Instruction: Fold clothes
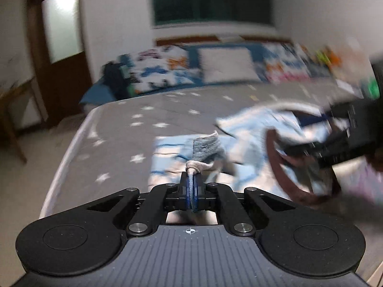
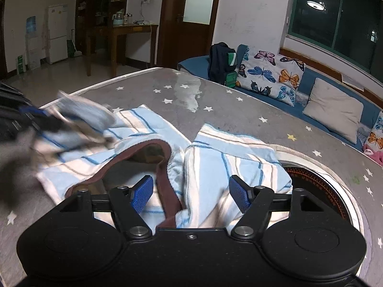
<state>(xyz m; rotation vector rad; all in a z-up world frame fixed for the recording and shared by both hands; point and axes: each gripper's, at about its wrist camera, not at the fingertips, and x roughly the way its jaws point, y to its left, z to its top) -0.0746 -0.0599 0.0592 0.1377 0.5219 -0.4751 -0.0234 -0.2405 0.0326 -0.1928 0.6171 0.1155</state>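
Observation:
A light blue and white striped garment (image 2: 215, 157) with a brown waistband (image 2: 165, 181) lies crumpled on a grey star-patterned table (image 2: 215, 100). My left gripper (image 1: 191, 179) is shut on a grey-edged corner of the garment (image 1: 203, 146) and holds it lifted. It appears blurred at the left of the right wrist view (image 2: 43, 117). My right gripper (image 2: 190, 191) is open, its blue pads either side of the waistband and a fold of cloth. In the left wrist view it is a blurred dark shape (image 1: 335, 138) over the garment (image 1: 251, 129).
A blue sofa (image 2: 323, 119) with butterfly cushions (image 2: 268, 71), a beige pillow (image 2: 335, 110) and a dark backpack (image 2: 222, 62) runs behind the table. A round dark disc (image 2: 318, 186) is set in the table at right. A wooden desk (image 2: 119, 31) and door stand at the back left.

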